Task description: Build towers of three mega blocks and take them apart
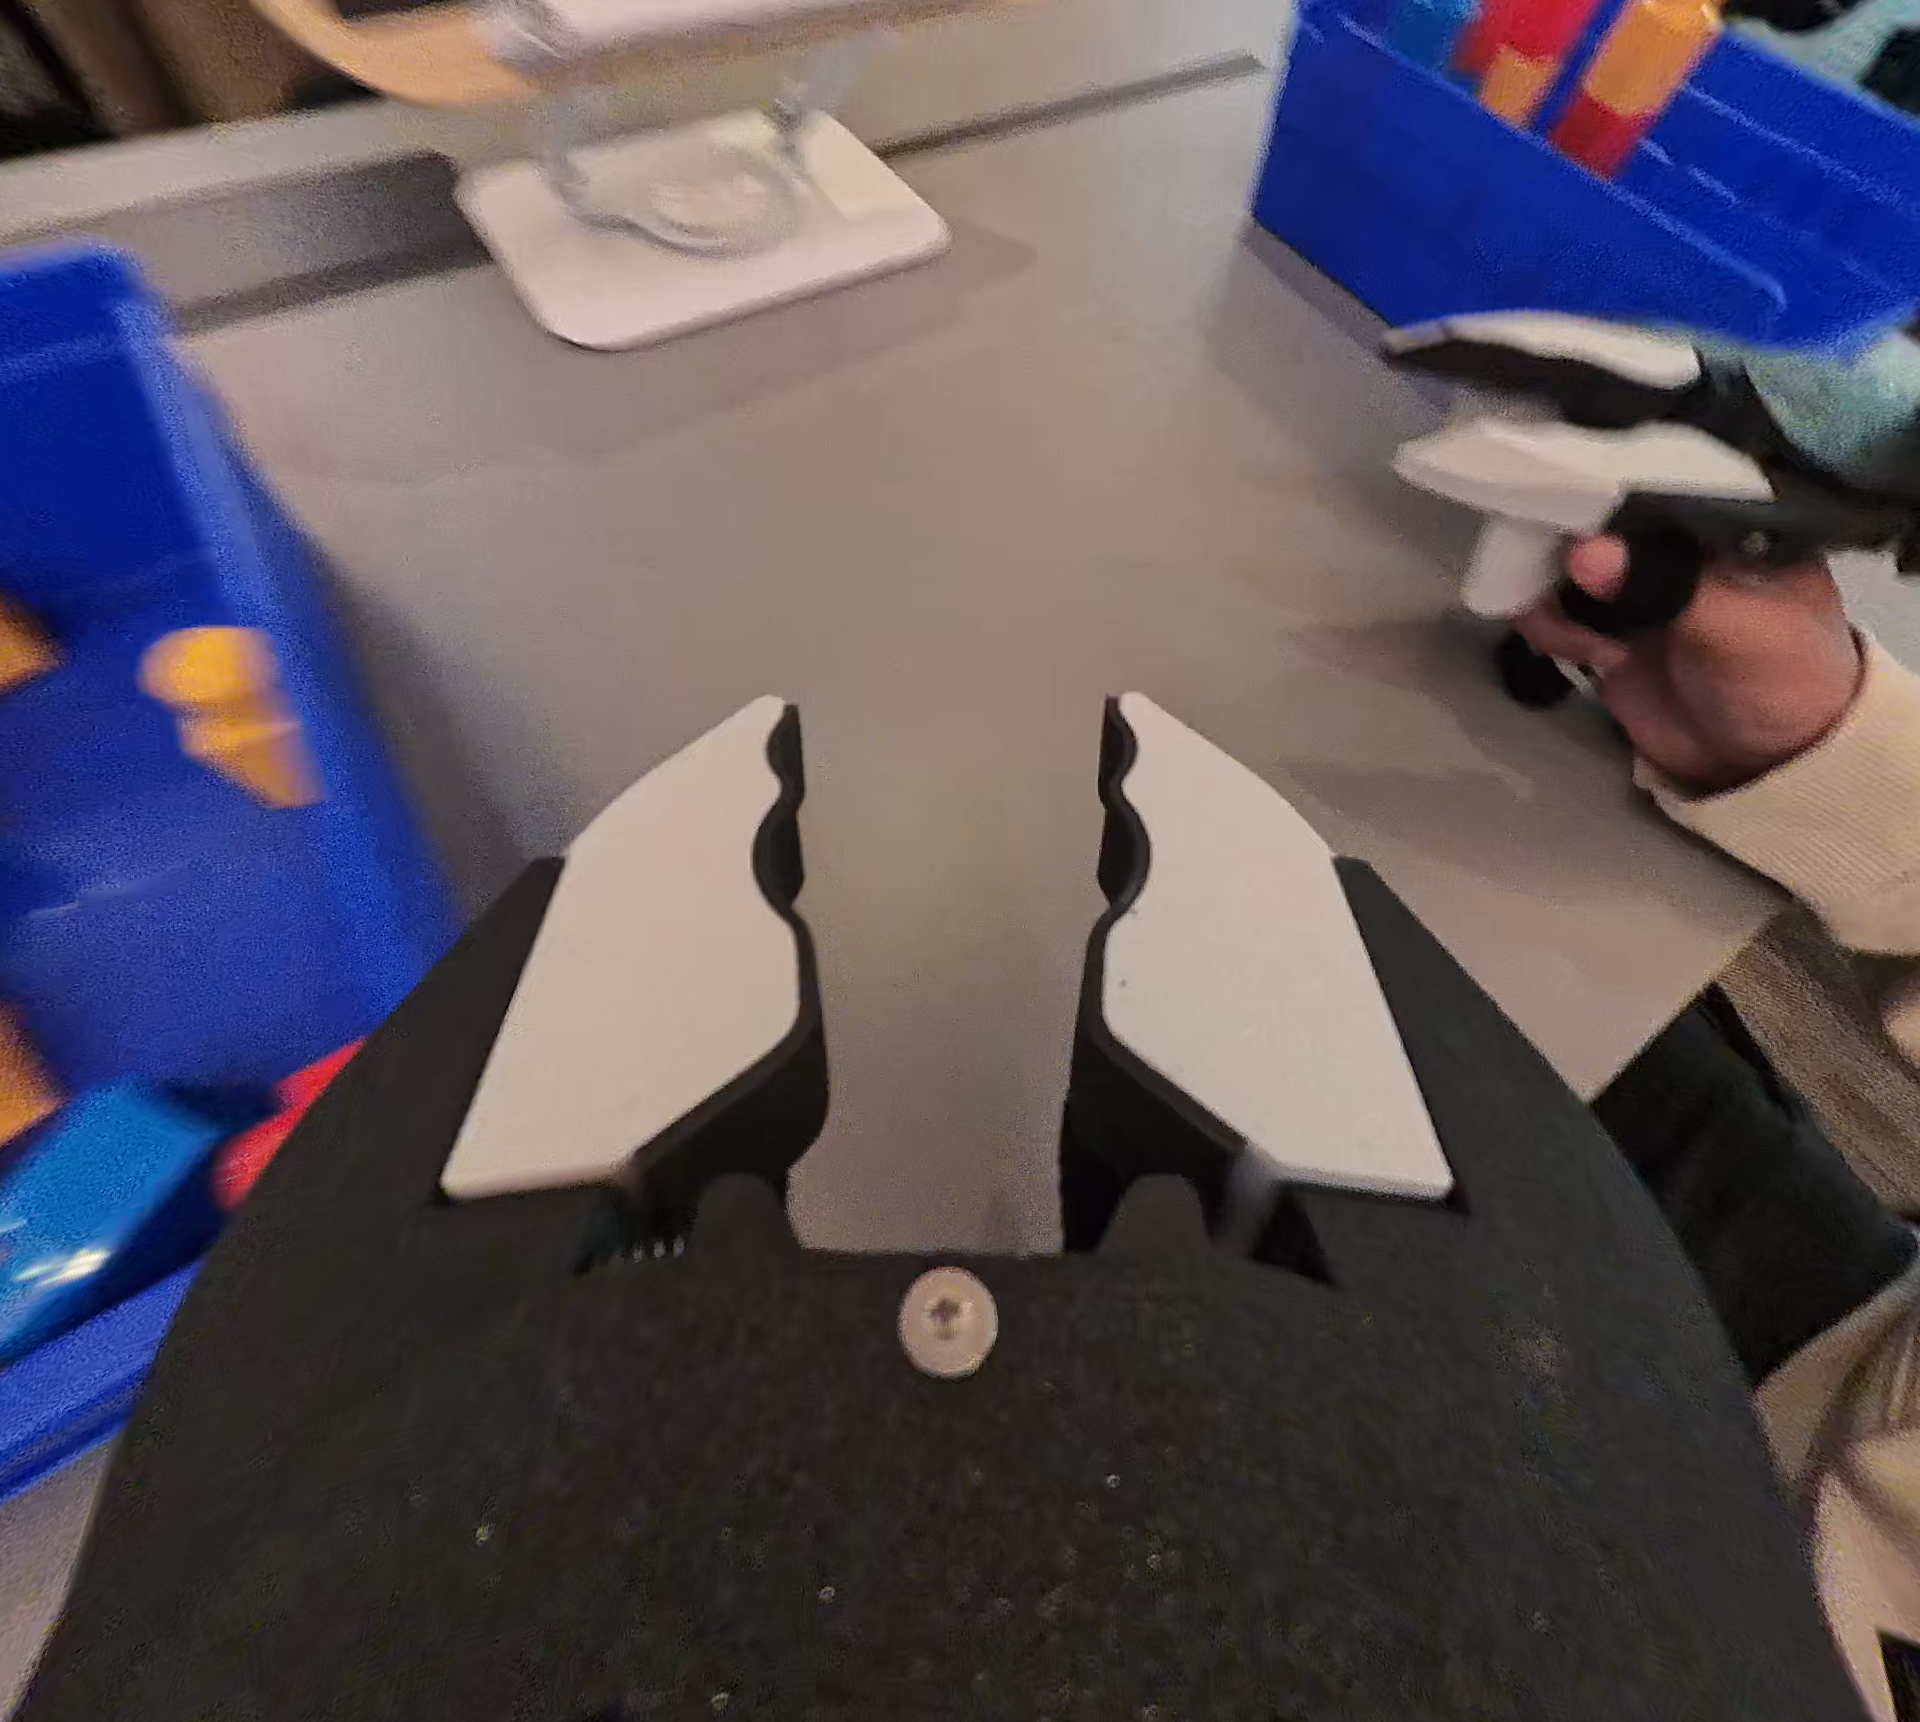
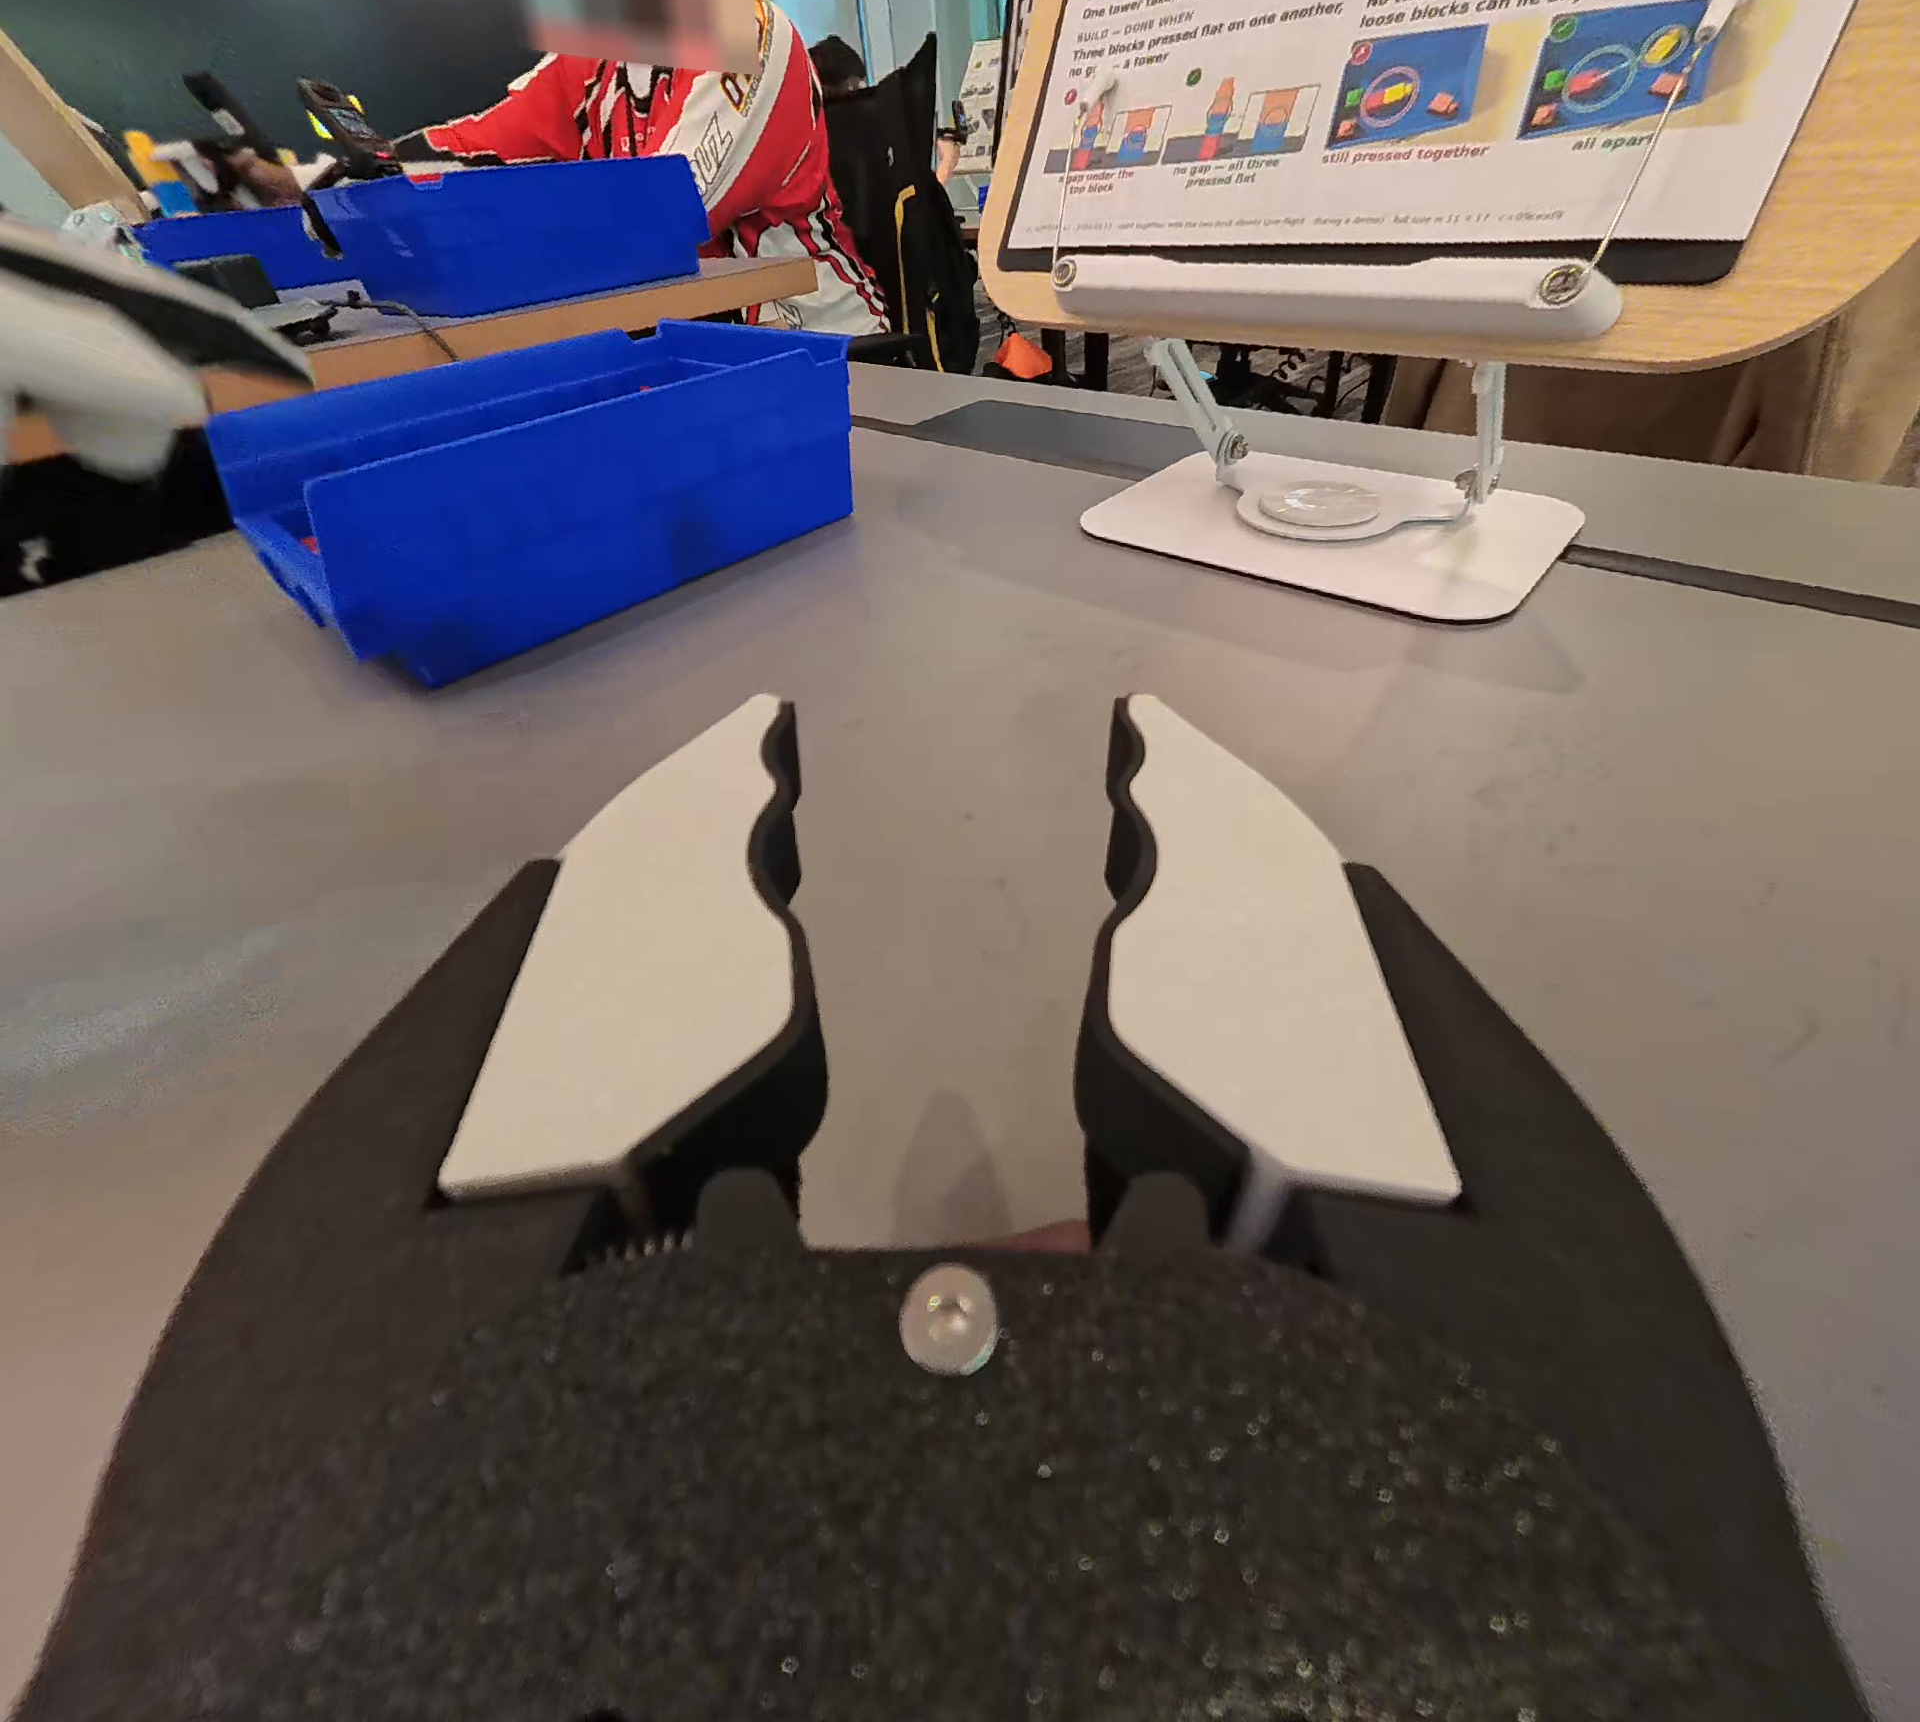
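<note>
With both your left gripper (image 1: 951, 716) and right gripper (image 2: 951, 716) standing apart and empty over the bare counter (image 1: 935, 477), reach for the block towers (image 1: 1558, 31) in the blue bin (image 1: 1507, 218) at the counter's far right corner, pinching these probably light, rigid, slick plastic blocks across their flat sides.

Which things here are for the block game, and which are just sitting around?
For the game:
- block towers standing in the right bin
- left bin with blocks
- left tool, open and bare
- right tool, open and bare

Just around:
- picture sheet on its stand
- far bins
</note>
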Tool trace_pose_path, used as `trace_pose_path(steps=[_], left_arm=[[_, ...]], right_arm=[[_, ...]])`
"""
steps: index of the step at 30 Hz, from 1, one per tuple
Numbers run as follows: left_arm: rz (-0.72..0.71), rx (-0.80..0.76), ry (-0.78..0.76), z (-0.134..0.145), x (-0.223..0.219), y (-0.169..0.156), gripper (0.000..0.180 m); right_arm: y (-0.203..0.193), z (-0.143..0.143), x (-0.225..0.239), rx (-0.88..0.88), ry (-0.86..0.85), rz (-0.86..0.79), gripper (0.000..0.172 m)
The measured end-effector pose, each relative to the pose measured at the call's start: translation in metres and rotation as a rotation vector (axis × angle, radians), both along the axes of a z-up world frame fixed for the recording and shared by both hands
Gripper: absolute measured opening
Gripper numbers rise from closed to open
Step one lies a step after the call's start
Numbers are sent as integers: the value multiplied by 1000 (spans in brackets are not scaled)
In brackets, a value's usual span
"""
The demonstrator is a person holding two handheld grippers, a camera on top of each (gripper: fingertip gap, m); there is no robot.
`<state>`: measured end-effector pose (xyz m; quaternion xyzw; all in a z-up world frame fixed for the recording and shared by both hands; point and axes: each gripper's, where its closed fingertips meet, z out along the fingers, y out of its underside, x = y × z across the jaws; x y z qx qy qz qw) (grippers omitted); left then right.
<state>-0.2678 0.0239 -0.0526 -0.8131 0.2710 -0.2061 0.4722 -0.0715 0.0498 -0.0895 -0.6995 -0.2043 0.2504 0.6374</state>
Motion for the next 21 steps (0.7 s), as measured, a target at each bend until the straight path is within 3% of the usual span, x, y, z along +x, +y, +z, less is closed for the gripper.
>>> trace_pose_path(steps=[3, 6, 9, 11, 15, 21], left_arm=[[140, 31, -21, 49, -66, 35, 53], [166, -105, 37, 52, -112, 80, 60], [71, -235, 138, 27, -127, 118, 57], [-41, -231, 323, 1, -135, 137, 56], [-310, -349, 586, -61, -143, 142, 59], [-557, -375, 745, -87, -135, 155, 61]], right_arm=[[-1, 1, -2, 4, 10, 11, 57], [-3, 1, -6, -1, 11, 31, 58], [-5, 1, -8, 3, 9, 40, 58], [-5, 1, -7, 4, 13, 42, 58], [-6, 2, -4, 0, 36, 41, 58], [-2, 1, -1, -32, 76, 44, 57]])
